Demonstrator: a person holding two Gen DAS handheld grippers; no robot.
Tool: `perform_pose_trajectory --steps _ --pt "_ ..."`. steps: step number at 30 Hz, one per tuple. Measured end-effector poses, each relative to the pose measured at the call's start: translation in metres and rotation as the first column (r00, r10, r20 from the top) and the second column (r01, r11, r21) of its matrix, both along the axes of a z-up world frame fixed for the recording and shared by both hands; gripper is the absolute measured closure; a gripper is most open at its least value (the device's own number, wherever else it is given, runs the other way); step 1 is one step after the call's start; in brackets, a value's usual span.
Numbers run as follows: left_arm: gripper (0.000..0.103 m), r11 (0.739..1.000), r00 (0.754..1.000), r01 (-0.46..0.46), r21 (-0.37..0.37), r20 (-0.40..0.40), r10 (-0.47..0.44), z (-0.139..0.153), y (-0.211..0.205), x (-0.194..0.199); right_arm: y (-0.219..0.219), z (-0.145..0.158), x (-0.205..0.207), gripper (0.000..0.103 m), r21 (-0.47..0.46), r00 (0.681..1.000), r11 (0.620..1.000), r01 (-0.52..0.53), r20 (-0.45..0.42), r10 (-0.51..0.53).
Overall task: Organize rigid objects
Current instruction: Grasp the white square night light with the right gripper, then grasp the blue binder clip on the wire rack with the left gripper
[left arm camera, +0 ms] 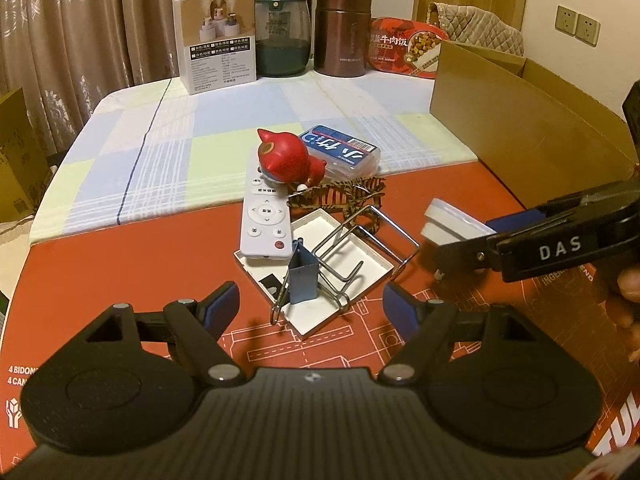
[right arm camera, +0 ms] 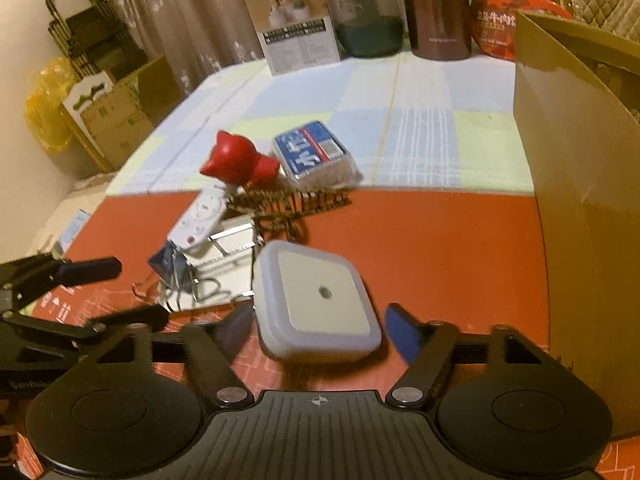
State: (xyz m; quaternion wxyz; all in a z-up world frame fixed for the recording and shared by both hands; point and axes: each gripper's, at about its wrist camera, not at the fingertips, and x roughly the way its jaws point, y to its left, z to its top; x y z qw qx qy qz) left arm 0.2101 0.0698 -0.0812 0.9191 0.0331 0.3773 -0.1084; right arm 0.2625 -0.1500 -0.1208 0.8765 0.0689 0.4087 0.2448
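Night light (right arm camera: 316,300): smooth matt white plastic. Figurine (left arm camera: 288,158): glossy red. Wire rack (left arm camera: 352,248): shiny metal. Cardboard box (left arm camera: 532,120): matt brown. Tablecloth (left arm camera: 160,152): checked cloth.

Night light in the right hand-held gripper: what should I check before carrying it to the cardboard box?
1. Night light sits between the right hand-held gripper fingers, lifted off the mat: ok.
2. Grip is firm on both sides: cannot tell, the right wrist view is blurred.
3. Cardboard box top is open: ok.
4. Mat between light and box is free of objects: ok.
5. Left hand-held gripper is open, empty, apart from the light: ok.
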Motion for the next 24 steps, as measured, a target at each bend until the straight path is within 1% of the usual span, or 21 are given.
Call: perform_pose_trajectory --steps 2,5,9,10,11,12,15,18,20,24 --pt "0.028 1.000 1.000 -0.001 0.001 -0.002 0.001 0.000 0.000 0.000 0.002 -0.001 0.002 0.022 0.005 1.000 1.000 -0.010 -0.005 0.010" --pt "0.028 1.000 1.000 -0.002 0.001 -0.005 0.002 -0.001 0.000 0.001 0.003 -0.006 0.007 0.022 0.009 0.999 1.000 0.005 -0.032 -0.005" --pt "0.028 1.000 1.000 -0.003 -0.002 -0.006 0.003 -0.002 0.000 0.003 -0.002 -0.010 0.012 0.023 0.055 0.997 0.998 0.024 -0.077 -0.020" --pt "0.028 1.000 1.000 -0.003 -0.003 -0.007 0.003 -0.002 0.000 0.003 -0.001 -0.010 0.012 0.026 0.053 0.997 0.998 0.022 -0.077 -0.018" --pt "0.028 1.000 1.000 -0.002 -0.003 -0.006 0.002 -0.002 0.000 0.003 -0.001 -0.010 0.012 0.036 0.046 0.997 0.999 0.017 -0.075 -0.014" --pt "0.028 1.000 1.000 -0.002 -0.004 -0.006 0.002 -0.002 -0.001 0.004 0.000 -0.009 0.011 0.038 0.036 0.997 0.999 0.014 -0.070 -0.012" --pt "0.028 1.000 1.000 0.001 -0.006 -0.001 -0.001 -0.002 -0.002 0.005 0.001 -0.008 0.008 0.039 0.021 0.998 1.000 0.015 -0.062 -0.014" --pt "0.028 1.000 1.000 0.003 0.012 0.017 -0.004 -0.002 -0.004 0.005 0.002 0.000 0.003 0.040 -0.010 1.000 0.999 0.031 -0.002 -0.031" --pt "0.028 0.999 0.999 0.007 0.031 0.033 -0.008 -0.002 -0.006 0.005 0.000 0.006 0.001 0.040 -0.013 0.999 0.999 0.041 0.031 -0.040" --pt "0.030 0.999 0.999 -0.001 0.037 0.047 -0.001 -0.002 -0.008 0.007 -0.003 0.009 0.002 0.040 0.004 0.998 0.999 0.054 0.037 -0.054"
